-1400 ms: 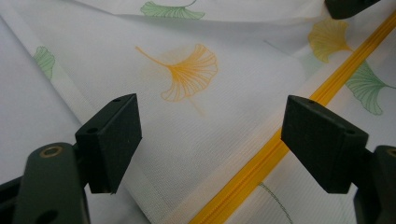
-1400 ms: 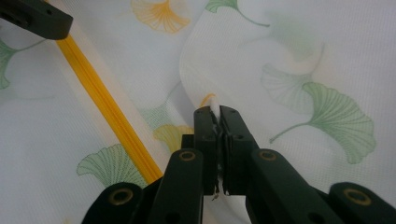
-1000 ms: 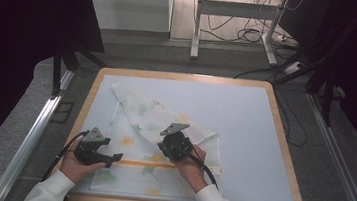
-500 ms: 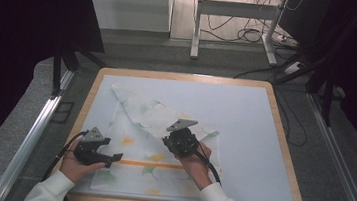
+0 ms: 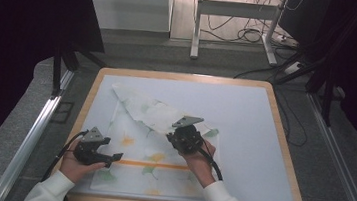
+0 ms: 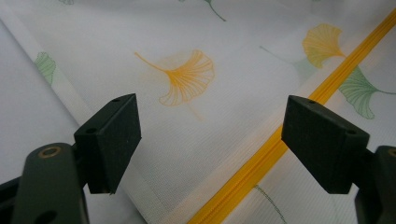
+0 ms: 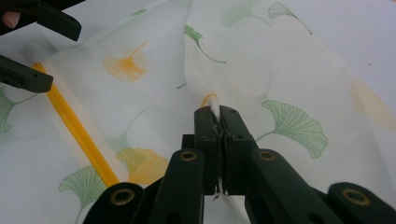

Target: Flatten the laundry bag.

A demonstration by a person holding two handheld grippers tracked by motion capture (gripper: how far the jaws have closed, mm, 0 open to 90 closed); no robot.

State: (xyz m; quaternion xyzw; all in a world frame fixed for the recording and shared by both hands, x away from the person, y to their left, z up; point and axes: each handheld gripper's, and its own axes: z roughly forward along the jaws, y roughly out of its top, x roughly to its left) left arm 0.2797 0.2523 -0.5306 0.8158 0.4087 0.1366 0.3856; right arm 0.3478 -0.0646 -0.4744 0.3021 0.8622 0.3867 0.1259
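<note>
White mesh cloth (image 5: 154, 143), printed with yellow and green ginkgo leaves and crossed by one orange stripe (image 5: 152, 164), lies on the near-left part of the pale blue mat (image 5: 253, 133), partly folded: its far flap runs as a long ridge from the mat's far left down toward the centre. We read that diagonal as the long axis of the fold.

We see the right gripper (image 5: 185, 137) at the near end of this ridge, its jaws pressed together on a pinch of the cloth; in the right gripper view (image 7: 218, 119) the fabric rises in a tent straight from between the closed black pads. The held fold lies directly ahead of that gripper, and the flat, single layer spreads to its left, toward the stripe.

We see the left gripper (image 5: 110, 158) at the cloth's near-left edge, just beside the stripe's left end, jaws spread and holding nothing; in the left gripper view (image 6: 210, 144) the hem and the stripe pass between the open pads.

We judge the right hand nearer to the fold and the one to carry it, while the left stands ready to pin the edge.

Count: one cloth, one stripe, two grippers, one mat on one wooden-edged table (image 5: 282, 141).
</note>
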